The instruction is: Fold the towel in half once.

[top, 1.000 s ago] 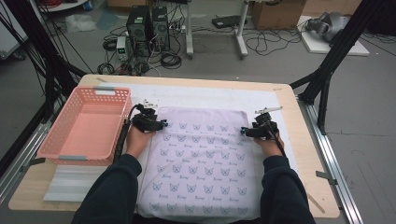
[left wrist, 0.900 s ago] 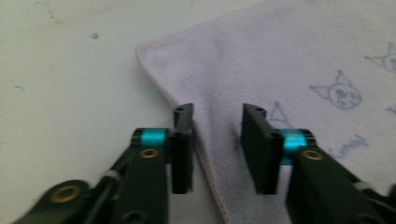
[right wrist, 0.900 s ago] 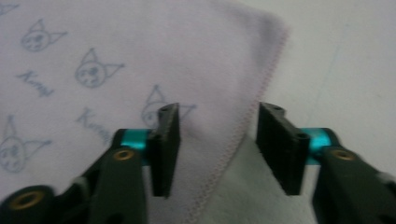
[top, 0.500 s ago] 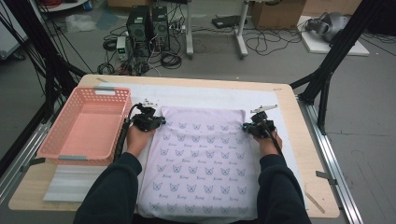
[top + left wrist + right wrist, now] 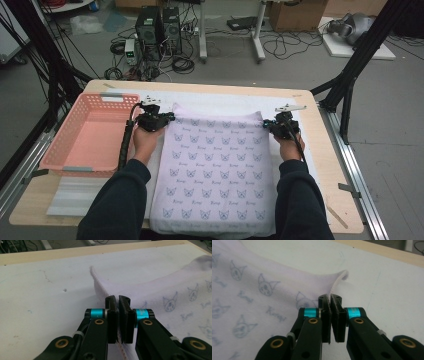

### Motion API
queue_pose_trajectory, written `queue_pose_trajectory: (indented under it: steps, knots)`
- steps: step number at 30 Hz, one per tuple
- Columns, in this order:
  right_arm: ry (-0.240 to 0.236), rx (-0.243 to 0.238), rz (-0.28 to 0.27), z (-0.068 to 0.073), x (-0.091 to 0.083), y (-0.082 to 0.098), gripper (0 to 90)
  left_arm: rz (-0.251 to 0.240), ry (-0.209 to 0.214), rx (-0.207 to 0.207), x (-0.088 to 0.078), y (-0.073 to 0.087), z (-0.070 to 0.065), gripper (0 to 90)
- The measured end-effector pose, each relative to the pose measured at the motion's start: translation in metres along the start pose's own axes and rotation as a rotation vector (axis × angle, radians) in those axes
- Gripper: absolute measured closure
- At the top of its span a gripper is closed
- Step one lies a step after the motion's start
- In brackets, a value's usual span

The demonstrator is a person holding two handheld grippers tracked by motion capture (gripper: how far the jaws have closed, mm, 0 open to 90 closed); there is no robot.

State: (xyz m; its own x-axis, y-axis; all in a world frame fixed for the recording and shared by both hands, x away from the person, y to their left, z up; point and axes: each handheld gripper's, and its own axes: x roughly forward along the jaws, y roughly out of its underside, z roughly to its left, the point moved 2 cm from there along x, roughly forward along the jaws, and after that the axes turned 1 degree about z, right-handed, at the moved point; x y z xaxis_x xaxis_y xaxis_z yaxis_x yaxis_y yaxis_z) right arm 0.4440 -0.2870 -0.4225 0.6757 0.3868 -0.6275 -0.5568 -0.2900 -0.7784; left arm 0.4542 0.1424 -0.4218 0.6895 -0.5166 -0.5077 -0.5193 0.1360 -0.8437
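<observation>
A lilac cloth (image 5: 215,165) printed with small cat faces lies flat on a white mat (image 5: 220,100), its near end hanging over the table's front edge. My left gripper (image 5: 168,119) is at the cloth's far left corner. In the left gripper view it (image 5: 117,298) is shut on the stitched hem of the cloth (image 5: 175,290), which rises in a fold ahead of the jaws. My right gripper (image 5: 268,125) is at the far right corner. In the right gripper view it (image 5: 330,298) is shut on the edge of the cloth (image 5: 262,272), whose corner curls up just beyond.
A pink plastic basket (image 5: 120,96) stands on the table to the left of the cloth, with nothing in it. A thin wooden stick (image 5: 336,216) lies near the front right corner of the table (image 5: 335,165). Black frame posts, cables and computers stand on the floor beyond.
Both hands have moved a little toward the far edge of the cloth. Both grippers have closed on its far corners, and the left corner now stands slightly raised.
</observation>
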Motion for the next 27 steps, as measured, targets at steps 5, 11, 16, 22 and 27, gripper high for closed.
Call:
queue_pose_trajectory:
  steps: [5, 11, 16, 22, 27]
  knots:
    - [-0.030, -0.016, -0.035, 0.007, -0.015, 0.002, 87.1, 0.011, 0.028, 0.034, -0.019, -0.006, -0.014, 85.5]
    - [-0.067, -0.011, -0.034, 0.012, -0.030, 0.018, 87.1, -0.029, 0.076, 0.039, -0.042, 0.002, -0.026, 85.4]
    - [-0.083, -0.036, -0.057, 0.019, -0.047, 0.022, 87.1, -0.056, 0.114, 0.034, -0.059, 0.012, -0.032, 85.4]
    - [-0.114, -0.051, -0.071, 0.028, -0.066, 0.032, 87.0, -0.057, 0.127, 0.036, -0.075, 0.027, -0.039, 85.3]
    - [-0.141, -0.064, -0.087, 0.039, -0.081, 0.043, 86.9, -0.059, 0.152, 0.043, -0.088, 0.041, -0.045, 85.3]
